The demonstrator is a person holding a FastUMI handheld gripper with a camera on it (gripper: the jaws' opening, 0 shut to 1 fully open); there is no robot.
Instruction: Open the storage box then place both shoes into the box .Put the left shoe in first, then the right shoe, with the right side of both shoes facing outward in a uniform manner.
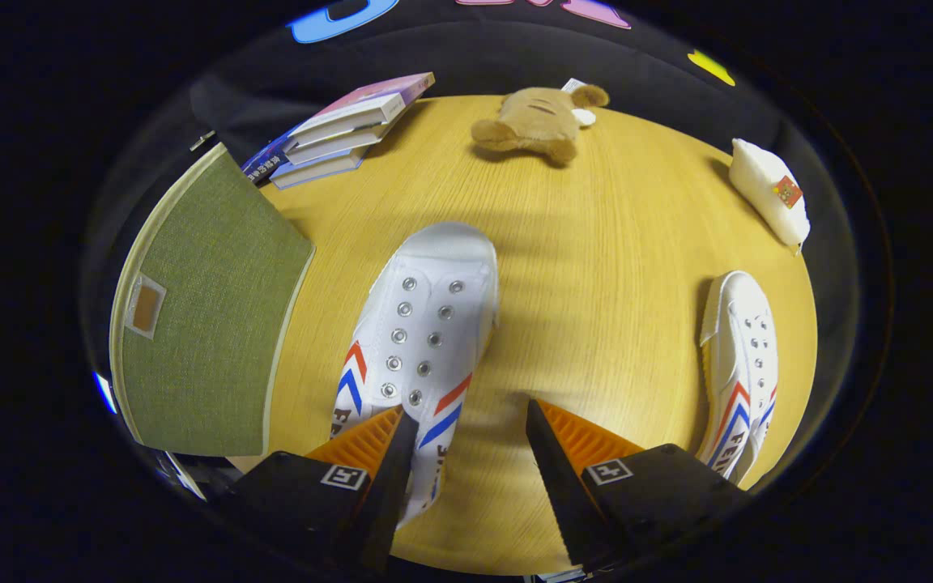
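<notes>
Far left of the gripper (466, 421), the green fabric storage box (207, 308) sits lid closed, its near edge close beside the left finger. Beyond it lies a stack of books (345, 129) at the table's (596, 267) far rim. A white shoe (422, 340) stretches ahead, its heel end under the left finger's tip. The fingers stand spread wide, holding nothing, bare wood between them. A plush bear (535, 121) rests far beyond. Right of the right finger, open tabletop reaches a second white shoe (742, 372) and a white pouch (768, 190).
</notes>
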